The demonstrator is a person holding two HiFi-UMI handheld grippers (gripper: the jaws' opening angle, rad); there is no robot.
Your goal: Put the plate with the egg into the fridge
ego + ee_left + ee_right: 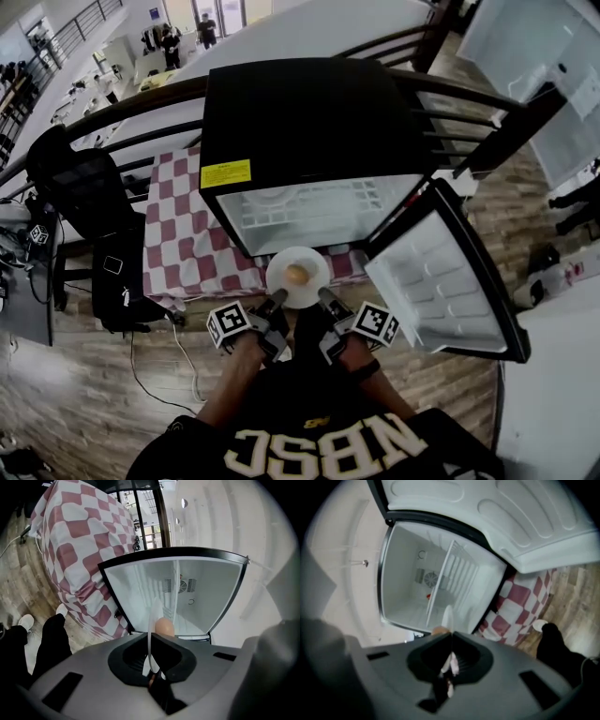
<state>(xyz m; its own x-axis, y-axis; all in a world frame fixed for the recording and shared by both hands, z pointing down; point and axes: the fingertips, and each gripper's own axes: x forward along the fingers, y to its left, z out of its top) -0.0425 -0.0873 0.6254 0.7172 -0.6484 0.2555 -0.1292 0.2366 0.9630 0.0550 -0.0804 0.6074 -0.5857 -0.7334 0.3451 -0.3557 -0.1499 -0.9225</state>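
Observation:
A white plate (pixel 298 276) carrying a brown egg (pixel 297 275) hangs just in front of the open mini fridge (pixel 309 155). My left gripper (pixel 278 301) is shut on the plate's near-left rim, my right gripper (pixel 323 298) on its near-right rim. In the left gripper view the plate (pixel 153 634) stands edge-on between the jaws, with the egg (pixel 164 626) beyond them and the lit fridge interior (pixel 187 592) behind. The right gripper view shows the plate's edge (pixel 448 617) and a sliver of egg (pixel 438 630) before the fridge's wire shelf (pixel 440 581).
The fridge door (pixel 441 277) is swung open to the right. The fridge stands on a table with a red-and-white checked cloth (pixel 192 239). A black chair and bag (pixel 89 202) are at the left. A dark railing (pixel 469 98) runs behind the fridge. Wooden floor lies below.

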